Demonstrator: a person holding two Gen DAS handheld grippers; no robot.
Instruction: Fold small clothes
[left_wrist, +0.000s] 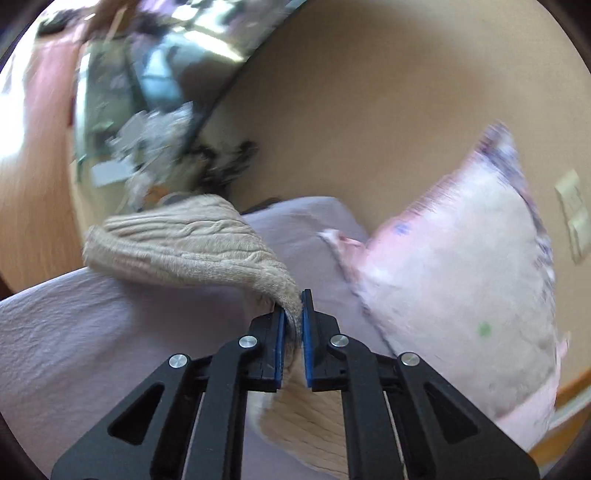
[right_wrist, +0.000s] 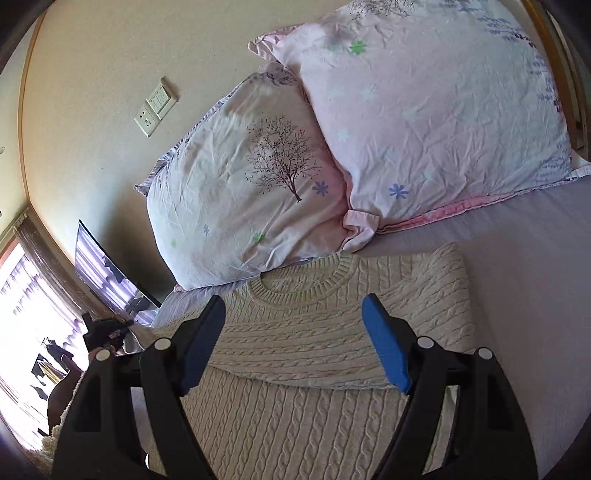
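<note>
A beige cable-knit sweater (right_wrist: 295, 332) lies on the lilac bed sheet (right_wrist: 517, 277), neckline toward the pillows, its right sleeve folded across the chest. My right gripper (right_wrist: 293, 306) is open and empty, hovering just above the sweater's chest. In the left wrist view my left gripper (left_wrist: 293, 302) is shut on a part of the sweater (left_wrist: 184, 243), which looks like a sleeve, and holds it lifted off the sheet (left_wrist: 92, 332); the knit hangs over and below the blue pads (left_wrist: 306, 332).
Two pink floral pillows (right_wrist: 258, 177) (right_wrist: 424, 92) lean against the beige wall at the bed's head; one shows in the left wrist view (left_wrist: 461, 277). A wall socket panel (right_wrist: 155, 107), a screen (right_wrist: 99, 273) and a bright window (right_wrist: 22, 295) lie to the left.
</note>
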